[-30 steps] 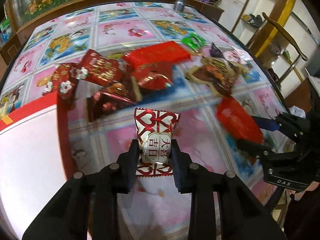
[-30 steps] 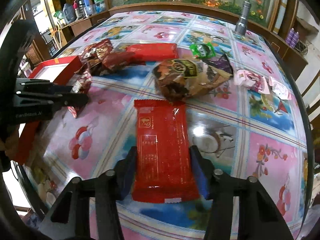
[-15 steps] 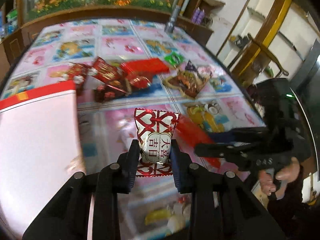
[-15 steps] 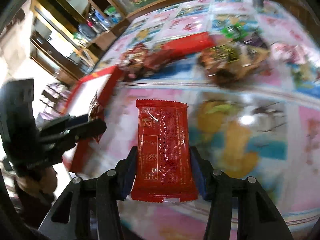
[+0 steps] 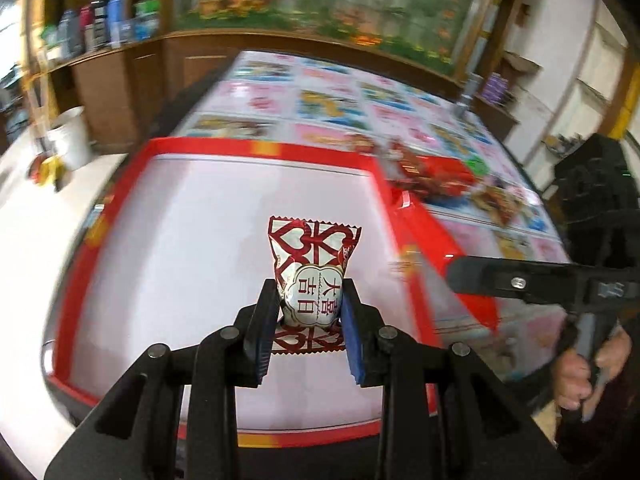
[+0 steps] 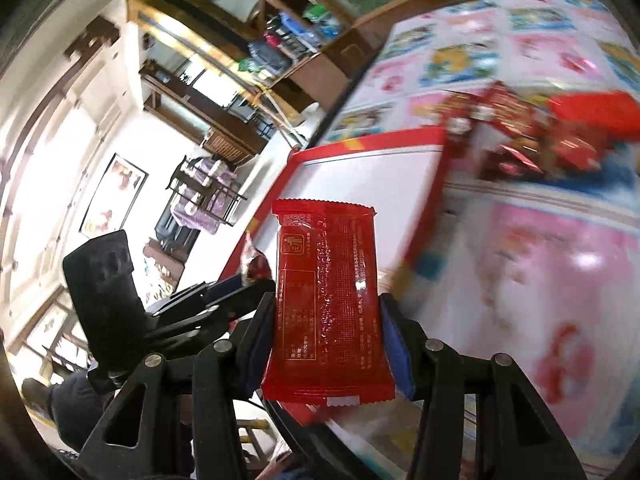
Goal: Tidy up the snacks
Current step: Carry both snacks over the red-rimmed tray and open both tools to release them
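Holding two snacks at once, your grippers both point downward toward the red-rimmed box [image 5: 256,148] at the near edge of the bench [image 5: 328,92].

Left gripper [image 5: 308,312]: you have it tilted steeply down over the white interior of the box. Its jaws stand narrow, pressed on the lower half of the small red-and-white candy packet [image 5: 312,272], which stands upright between the blue pads [image 5: 354,344].

Right gripper [image 6: 326,340]: you have it angled less steeply, at the box's right side. Its jaws stand at a middling width, clamped on both long edges of the flat red wafer packet [image 6: 326,300], which rises upright above the fingertips. In the left wrist view your right hand [image 5: 580,376] wraps the handle, and the gripper reaches in from the right across the red box wall.

Beyond the box, the remaining loose snacks [image 5: 432,168] lie in a cluster on the patterned bench surface, just past the box's far right corner. Motion blur hides their details.
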### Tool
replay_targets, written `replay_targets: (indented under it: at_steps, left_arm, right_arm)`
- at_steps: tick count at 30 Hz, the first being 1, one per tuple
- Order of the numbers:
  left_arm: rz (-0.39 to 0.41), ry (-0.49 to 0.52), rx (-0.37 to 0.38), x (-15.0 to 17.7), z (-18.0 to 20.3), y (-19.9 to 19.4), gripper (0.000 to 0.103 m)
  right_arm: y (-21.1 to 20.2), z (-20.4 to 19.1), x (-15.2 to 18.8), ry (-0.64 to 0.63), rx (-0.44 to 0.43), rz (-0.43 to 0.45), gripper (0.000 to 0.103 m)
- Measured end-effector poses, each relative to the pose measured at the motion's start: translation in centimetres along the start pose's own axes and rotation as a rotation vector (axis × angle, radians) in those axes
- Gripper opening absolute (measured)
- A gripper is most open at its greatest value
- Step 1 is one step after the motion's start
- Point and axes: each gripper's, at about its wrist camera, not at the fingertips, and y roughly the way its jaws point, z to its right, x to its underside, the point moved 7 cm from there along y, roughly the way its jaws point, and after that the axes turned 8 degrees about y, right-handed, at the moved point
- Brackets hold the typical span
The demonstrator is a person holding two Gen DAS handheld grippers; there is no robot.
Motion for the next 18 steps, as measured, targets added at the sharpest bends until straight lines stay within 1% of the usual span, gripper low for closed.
replay_targets:
  at_steps: [3,7,10,13,14,16,17,18]
  left_arm:
    - [-0.002,-0.033,-0.063,0.6,-2.3,0.1,0.028]
    - [-0.012,-0.047,-0.095,1.6,-3.7,0.3,0.028]
    - [-0.035,-0.043,-0.109,2.4,-4.4,0.7,0.028]
    - [-0.059,-0.069,-0.119,3.2,-5.2,1.0,0.028]
    - [-0.061,-0.078,-0.129,3.2,-5.4,0.9,0.029]
    - [-0.062,-0.088,-0.157,3.0,-6.1,0.7,0.039]
    - [-0.052,-0.099,-0.184,3.0,-6.7,0.2,0.049]
    - [-0.041,-0.105,-0.199,2.9,-7.0,-0.1,0.054]
  right_arm:
    - [2.2,-2.1,-0.2,-0.045,0.028,-0.007,0.051]
    - [5.4,-4.2,0.0,-0.120,0.111,-0.013,0.051]
    - [6.8,-4.7,0.5,-0.138,0.141,-0.026,0.051]
    - [7.8,-4.7,1.2,-0.174,0.184,-0.041,0.053]
    - [8.0,-4.6,1.5,-0.188,0.193,-0.046,0.053]
    - [7.8,-5.2,1.7,-0.218,0.182,-0.051,0.053]
    - [7.2,-5.3,1.8,-0.223,0.167,-0.041,0.053]
    - [6.5,-5.3,1.6,-0.219,0.153,-0.022,0.054]
